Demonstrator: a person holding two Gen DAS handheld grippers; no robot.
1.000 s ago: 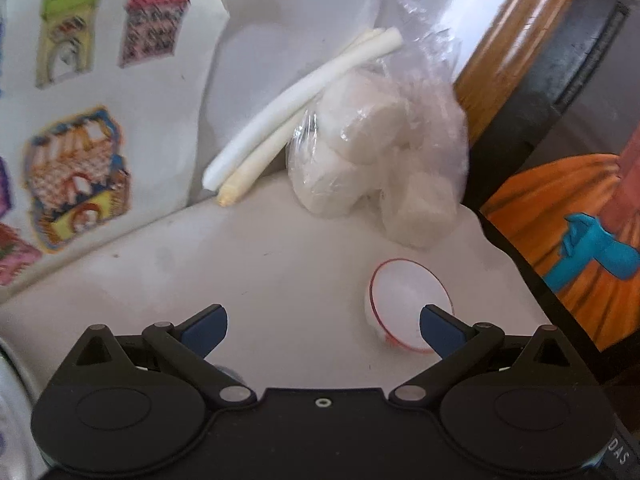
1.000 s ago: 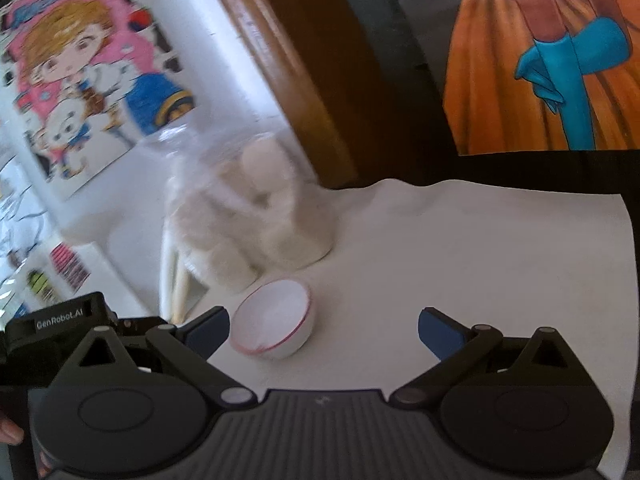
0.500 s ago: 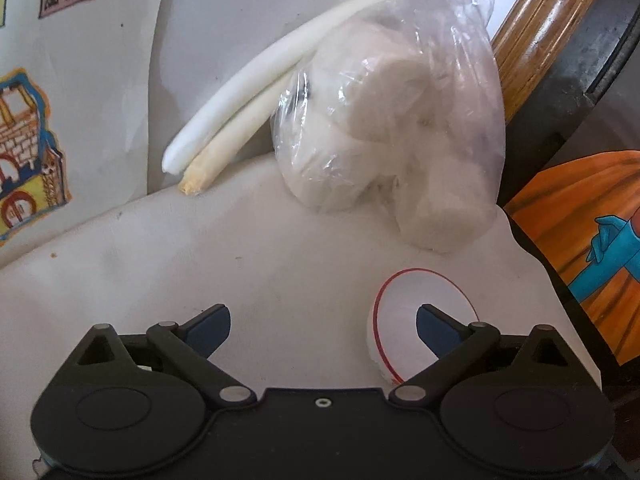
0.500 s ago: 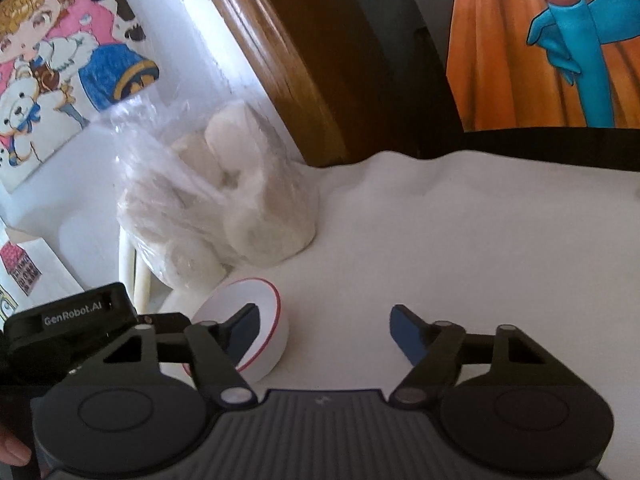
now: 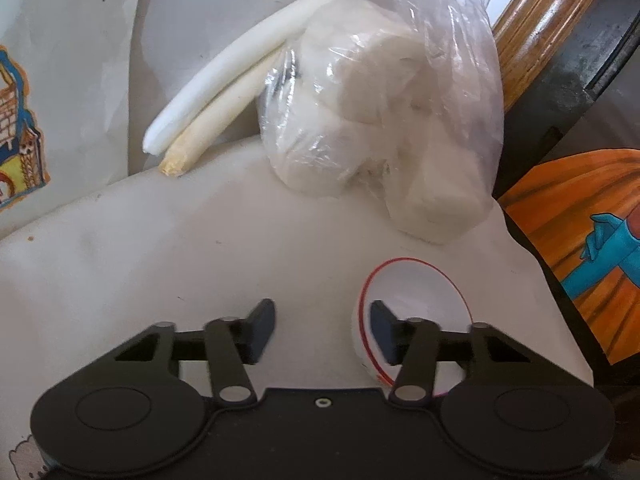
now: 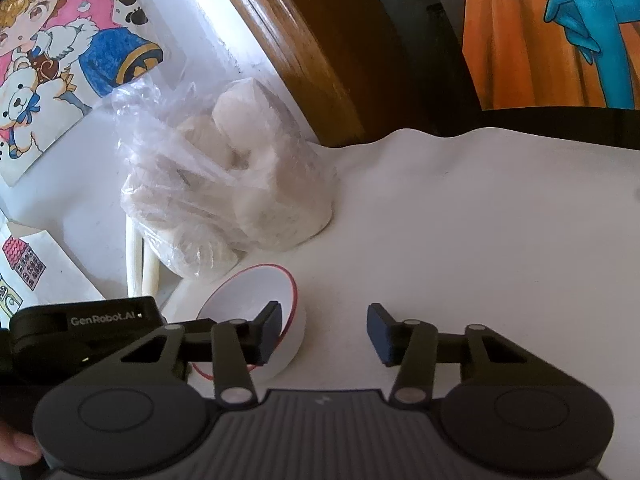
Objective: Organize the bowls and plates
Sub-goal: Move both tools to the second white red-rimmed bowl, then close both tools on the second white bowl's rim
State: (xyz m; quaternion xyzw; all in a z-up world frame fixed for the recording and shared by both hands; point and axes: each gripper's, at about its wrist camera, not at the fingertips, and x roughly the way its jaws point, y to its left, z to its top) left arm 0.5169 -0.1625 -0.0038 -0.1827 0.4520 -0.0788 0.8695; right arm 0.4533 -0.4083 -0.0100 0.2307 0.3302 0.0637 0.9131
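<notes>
Left gripper (image 5: pixel 323 326): jaws partly apart, holding nothing; its right finger sits inside the tilted red-rimmed bowl (image 5: pixel 416 300). Right gripper (image 6: pixel 323 330): jaws partly apart, gap bare; its left finger overlaps the bowl (image 6: pixel 256 300). The bowl rests on the white tabletop (image 6: pixel 480 220), just before the plastic bag (image 6: pixel 224 184).

White bowl (image 5: pixel 416 296), red rim; blue-padded black tongs (image 5: pixel 322 330)

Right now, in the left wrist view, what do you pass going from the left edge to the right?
House drawing → two white stalks → clear bag of white lumps → wooden post → orange-and-blue picture.
</notes>
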